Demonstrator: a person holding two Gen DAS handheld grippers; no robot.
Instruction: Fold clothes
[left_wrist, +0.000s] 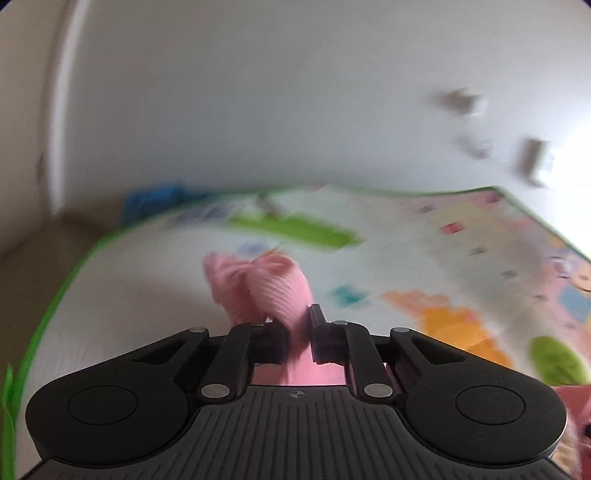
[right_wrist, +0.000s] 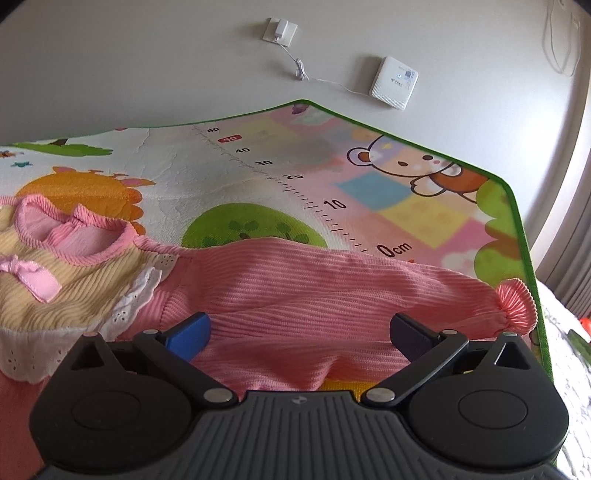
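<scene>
L wrist view, blurred by motion: at far left a green-edged play mat (left_wrist: 110, 295) over a beige floor, w/ something blue (left_wrist: 155, 203) at the mat's far edge, too smeared to name; centre, the left gripper (left_wrist: 299, 332) has its fingers clamped tight on a bunched bit of pink ribbed fabric (left_wrist: 266, 288), which sticks up past the tips and also shows pink below them, betw. the linkage arms; to the right the mat's cartoon print runs off in orange, green and pink, and on the pale wall (left_wrist: 258, 92) behind are a few grey-white smears, can't tell what. R wrist view, sharp: at left the garment (right_wrist: 74, 266), a small top w/ cream ribbed chest, pink collar, a pink bow (right_wrist: 33, 277) and white eyelet frill (right_wrist: 133, 295), lies flat on the mat; its pink ribbed sleeve (right_wrist: 314, 295) stretches right across the frame, ending in a gathered cuff (right_wrist: 517, 306) near the mat's green border; the right gripper (right_wrist: 299, 332) is spread wide, grasping nothing, blue pads (right_wrist: 188, 332) just above the sleeve, one each side of its middle; contact w/ the cloth I can't tell; beyond the sleeve a printed ruler scale (right_wrist: 295, 181) and a cartoon bear (right_wrist: 417, 166); on the wall a plugged-in socket (right_wrist: 280, 29) w/ a cable running right to a white box (right_wrist: 393, 81).
</scene>
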